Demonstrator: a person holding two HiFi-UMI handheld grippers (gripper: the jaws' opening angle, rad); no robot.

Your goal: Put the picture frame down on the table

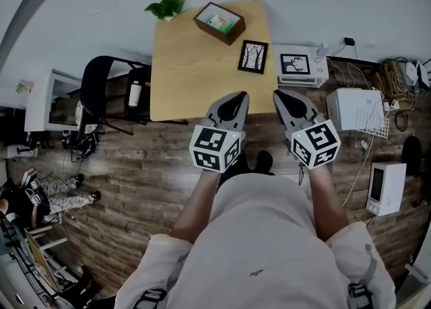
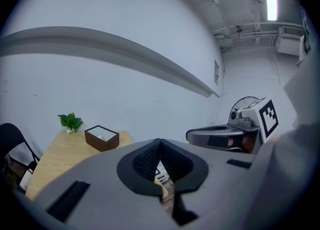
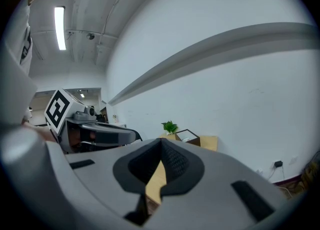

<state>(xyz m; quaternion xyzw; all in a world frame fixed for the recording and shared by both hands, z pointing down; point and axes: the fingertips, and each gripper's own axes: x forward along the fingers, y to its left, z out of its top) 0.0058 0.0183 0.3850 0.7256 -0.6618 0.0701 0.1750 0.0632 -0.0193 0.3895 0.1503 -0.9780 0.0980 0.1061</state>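
Pale wooden table (image 1: 195, 72) stands against the white wall. Picture frame (image 1: 252, 56) sits on it at the 3 o'clock edge, brown box (image 1: 219, 23) at 12, plant (image 1: 166, 7) at 11. Left gripper (image 1: 232, 101) and right gripper (image 1: 285, 99) hang over the plank floor at 6 o'clock, well apart from the frame, both pinched closed on nothing.

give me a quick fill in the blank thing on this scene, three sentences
The plant stands at the table's far ___ corner.
The black picture frame sits by the table's ___ edge.
The left tongs and the right tongs are both ___, with nothing between them.
Missing words: left; right; shut.
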